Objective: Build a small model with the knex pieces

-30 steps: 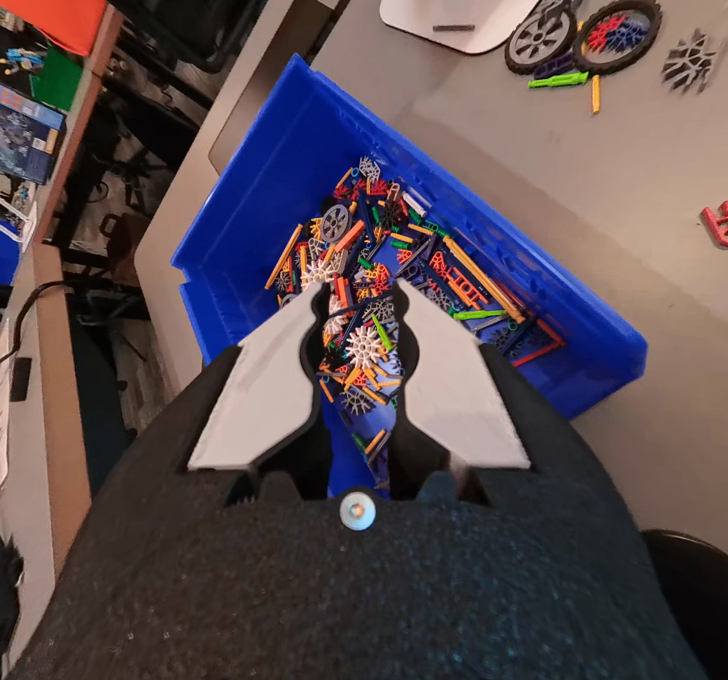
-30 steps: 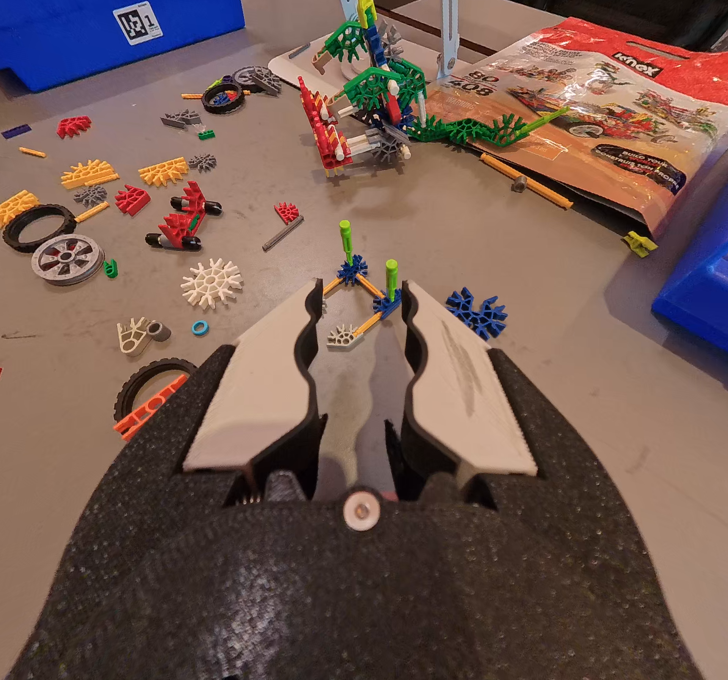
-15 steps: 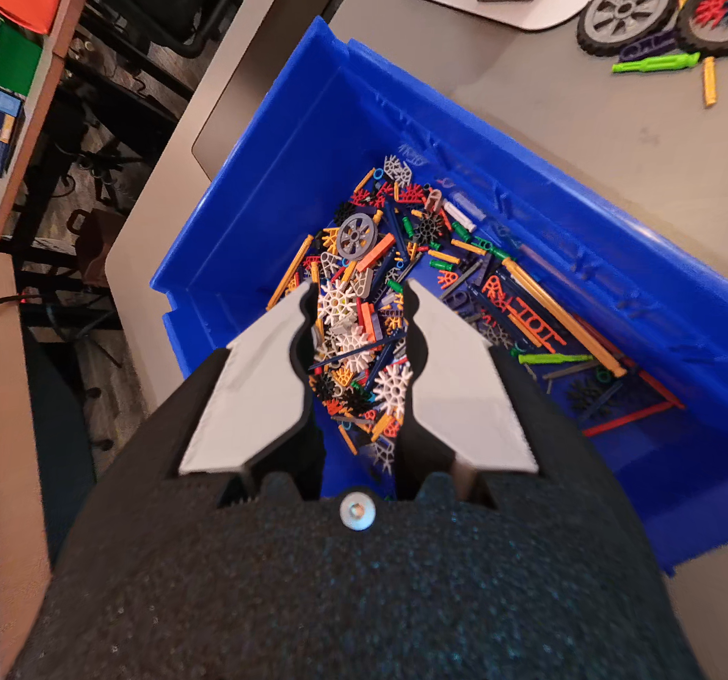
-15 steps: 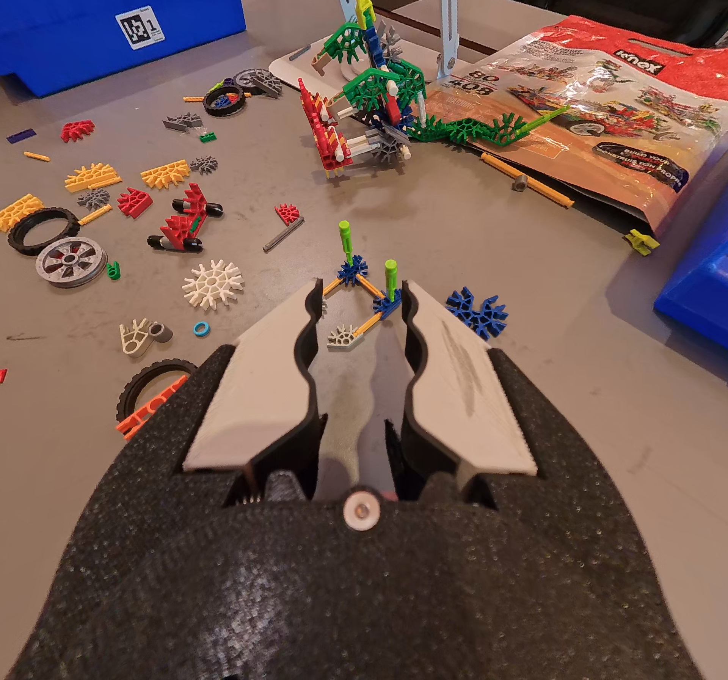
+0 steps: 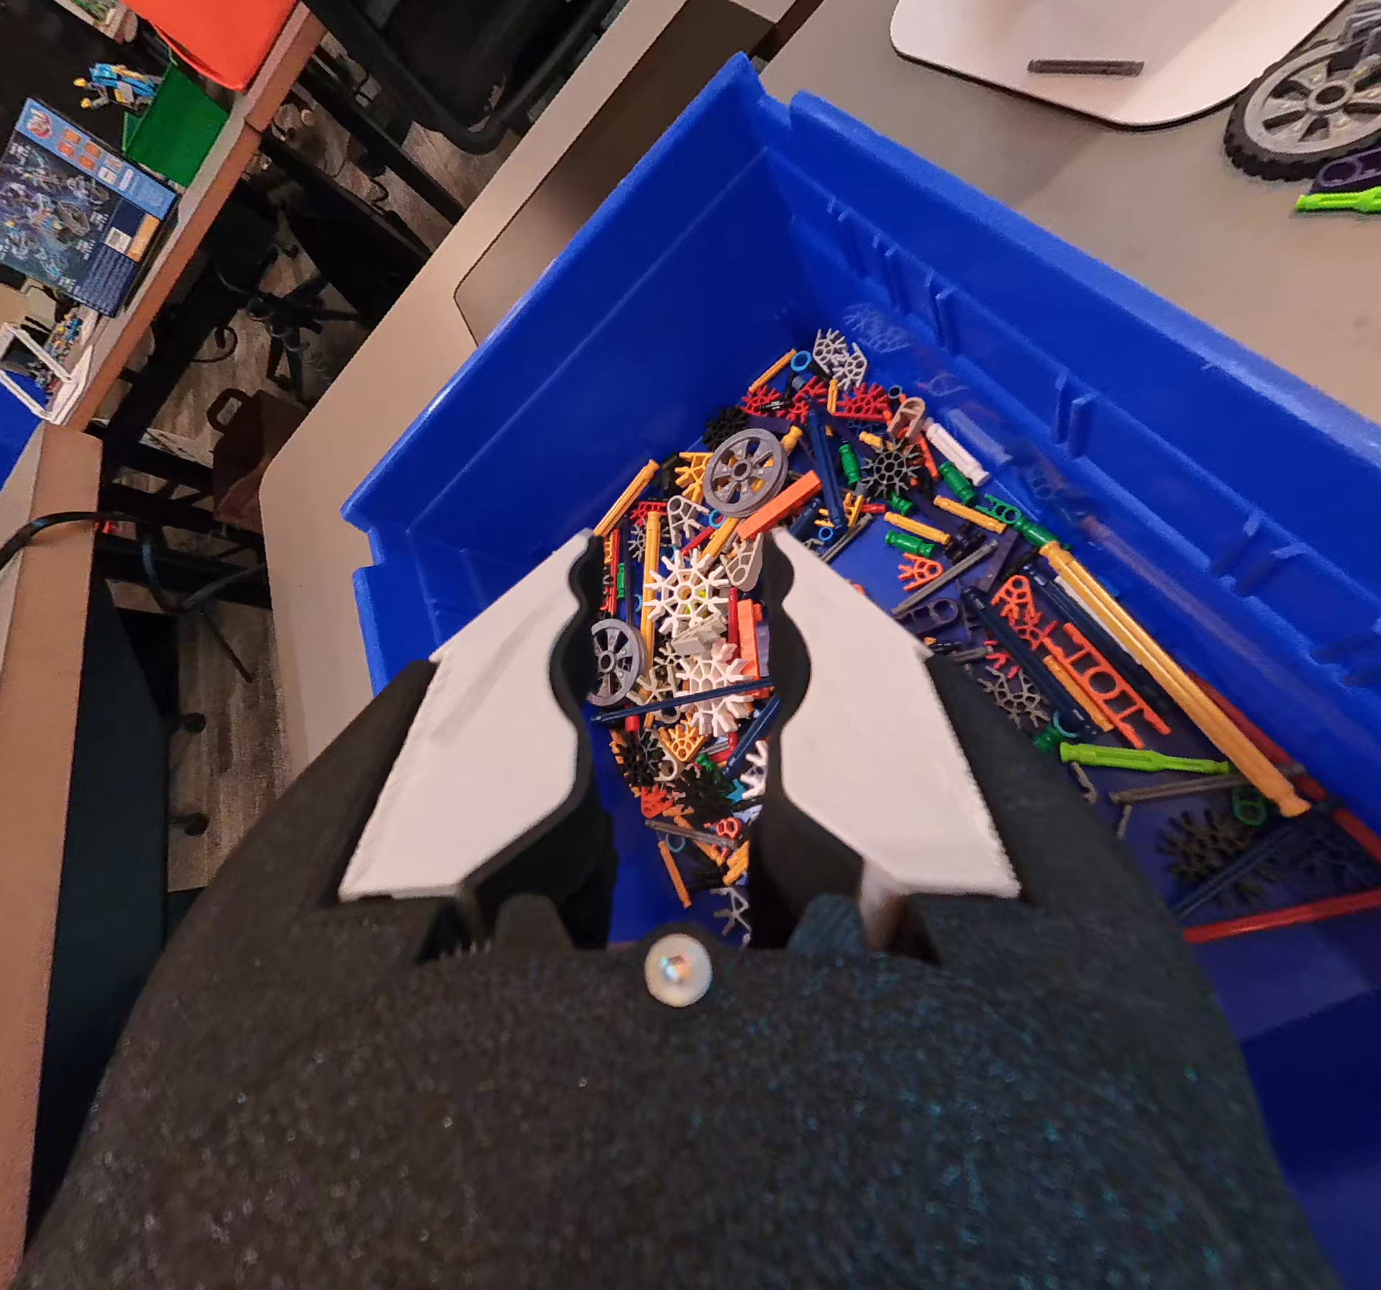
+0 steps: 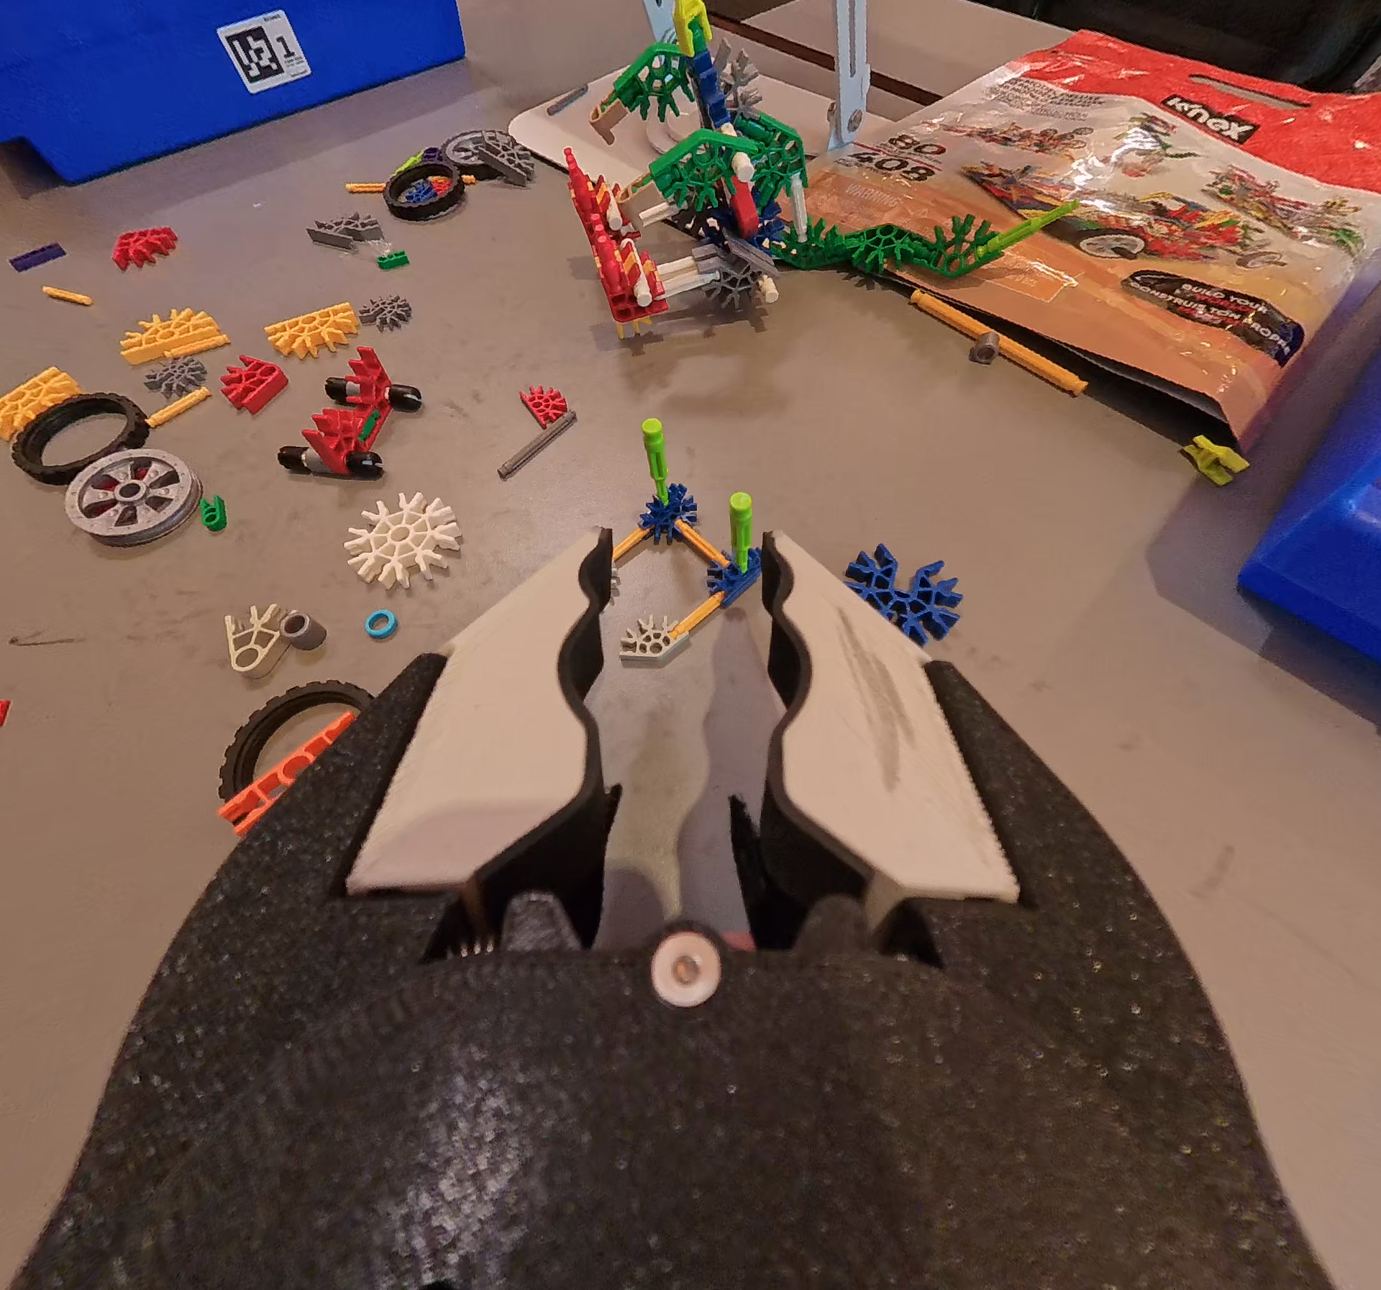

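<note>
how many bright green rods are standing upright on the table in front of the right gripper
2. One rod rises from the far blue connector; the other rod rises from the near blue connector, beside the right hand-held gripper tip.

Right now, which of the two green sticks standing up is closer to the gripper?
The lime stick in the blue connector beside the right gripper's right fingertip. The other lime stick stands farther back, in the far connector.

Right claw: jaws apart, empty, above the grey worktop.
Nearest item: small rod frame with two upright green rods, between the tips.
Left: white snowflake connector.
Right: blue connector.
</note>
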